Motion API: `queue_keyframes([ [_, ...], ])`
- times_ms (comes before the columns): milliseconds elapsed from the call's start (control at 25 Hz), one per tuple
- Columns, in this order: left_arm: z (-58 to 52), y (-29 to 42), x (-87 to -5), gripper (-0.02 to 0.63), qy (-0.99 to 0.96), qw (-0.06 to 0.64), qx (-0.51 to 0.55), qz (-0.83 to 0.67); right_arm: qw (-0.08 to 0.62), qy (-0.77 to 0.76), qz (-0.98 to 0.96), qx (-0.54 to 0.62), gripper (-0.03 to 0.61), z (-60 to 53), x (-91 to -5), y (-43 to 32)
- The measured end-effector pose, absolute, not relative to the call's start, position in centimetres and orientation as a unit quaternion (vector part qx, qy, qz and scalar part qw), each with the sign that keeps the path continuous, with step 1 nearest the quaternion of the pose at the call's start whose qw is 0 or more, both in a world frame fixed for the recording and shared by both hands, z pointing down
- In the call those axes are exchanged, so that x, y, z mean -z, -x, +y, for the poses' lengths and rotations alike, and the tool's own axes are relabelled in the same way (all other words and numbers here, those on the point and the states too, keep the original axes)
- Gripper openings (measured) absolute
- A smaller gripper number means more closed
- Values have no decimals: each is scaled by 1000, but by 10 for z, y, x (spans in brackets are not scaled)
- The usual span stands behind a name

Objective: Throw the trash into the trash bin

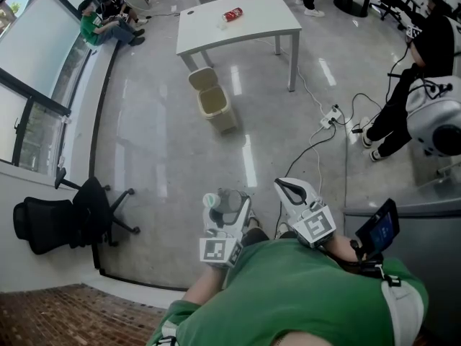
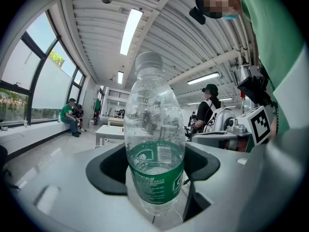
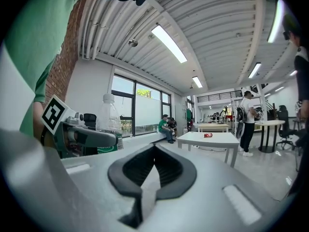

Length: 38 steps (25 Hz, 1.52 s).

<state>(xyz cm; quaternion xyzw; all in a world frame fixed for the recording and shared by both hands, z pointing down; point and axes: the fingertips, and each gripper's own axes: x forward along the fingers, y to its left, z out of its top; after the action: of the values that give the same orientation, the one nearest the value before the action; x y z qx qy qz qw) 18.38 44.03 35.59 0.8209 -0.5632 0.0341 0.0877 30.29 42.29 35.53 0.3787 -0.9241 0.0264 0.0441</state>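
1. At the far left, a black chair (image 1: 43, 225) is seen on the floor. It is not needed for the job.
2. The trash bin (image 1: 214, 99) is set on the floor near the white desk (image 1: 274, 16), and its top is open. It is well apart from the person.
3. A small red thing (image 1: 232, 14) is seen on the desk. What it is cannot be told.
4. The left gripper (image 1: 229, 215) is held close to the body. Its jaws are clenched on a clear plastic bottle (image 2: 154, 144), which is gripped low down at its green label.
5. The bottle is held upright. Its long side runs up and down, with the cap on top toward the ceiling and the bottom down by the jaws.
6. The right gripper (image 1: 290, 189) is held just beside the left one. Its jaws are pressed together, and nothing is held in them.
7. The step in hand is judged to be carrying the bottle to the bin. The bottle should be gripped tight all the way. It should be let go only when it is right over the open top, so that it is dropped inside and not bounced off the rim.
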Motion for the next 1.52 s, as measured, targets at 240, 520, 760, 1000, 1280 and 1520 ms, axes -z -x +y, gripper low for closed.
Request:
queue_keyframes([
  [240,394,-159,-356,336,-829,73,-14,-554,48,-379,-924,-26,3,376,-356,-276],
  [520,335,-108,-355,336,-827,72,3,-557,49,-382,-923,-15,3,319,-349,-227],
  [760,298,-66,-346,336,-836,71,-1,-544,50,-397,-916,-9,3,280,-343,-183],
  [1000,275,-31,-358,336,-837,83,2,-541,59,-412,-909,-7,3,257,-347,-154],
  [1280,253,-19,-354,336,-834,94,12,-543,77,-402,-912,8,3,235,-341,-135],
  [1520,226,-18,-356,336,-835,79,15,-545,75,-392,-917,5,3,206,-342,-130],
])
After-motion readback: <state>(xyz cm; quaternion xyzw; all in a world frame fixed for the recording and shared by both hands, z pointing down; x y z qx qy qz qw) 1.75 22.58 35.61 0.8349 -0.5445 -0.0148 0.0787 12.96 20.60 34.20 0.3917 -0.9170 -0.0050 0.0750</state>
